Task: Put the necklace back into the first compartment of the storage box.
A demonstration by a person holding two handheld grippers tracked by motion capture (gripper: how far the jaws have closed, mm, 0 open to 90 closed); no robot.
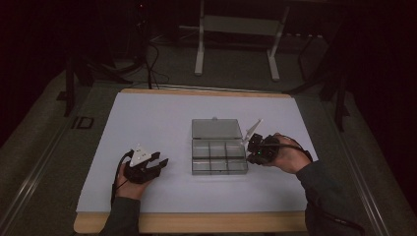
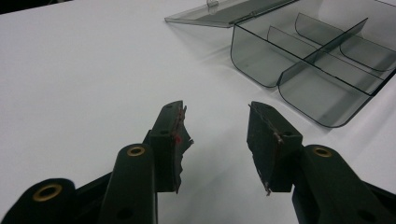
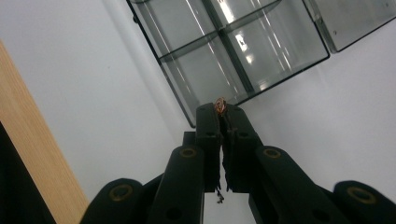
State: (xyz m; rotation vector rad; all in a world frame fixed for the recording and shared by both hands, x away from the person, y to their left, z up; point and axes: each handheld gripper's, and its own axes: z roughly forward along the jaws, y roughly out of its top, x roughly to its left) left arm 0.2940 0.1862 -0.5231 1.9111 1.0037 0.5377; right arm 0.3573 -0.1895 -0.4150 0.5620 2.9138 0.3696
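- Table [image 1: 147, 110], high view: white surface with a wooden edge along the near and far sides. A clear plastic compartment box [image 1: 219, 157] sits right of centre, its lid [image 1: 217, 129] folded back flat on the far side.
- Left gripper [image 1: 162, 162], high view: held in the person's left hand [image 1: 129, 184] on the near left of the white surface, well apart from the box. Jaws stand spread, pointing right toward the box, with nothing between them.
- Right gripper [image 1: 251, 145], high view: held in the person's right hand [image 1: 290, 155] just beside the box's right wall, tips pointing left at it. Contact with the wall cannot be judged here.
- Left gripper [image 2: 217, 135], left gripper view: jaws released, a wide gap between the pads, bare white table visible through the gap. Pad [image 2: 176, 140] facings are worn and ragged at the edges. The box [image 2: 322, 60] lies ahead at upper right, its dividers visible and its compartments looking empty.
- Right gripper [image 3: 220, 108], right gripper view: jaws clenched, pads pressed together. A small orange-red object [image 3: 219, 104] is pinched at the very tips; its identity cannot be told. The tips sit at the near corner of the box [image 3: 229, 51]; whether they touch its wall cannot be told. The wooden table edge [image 3: 32, 140] runs at the left.
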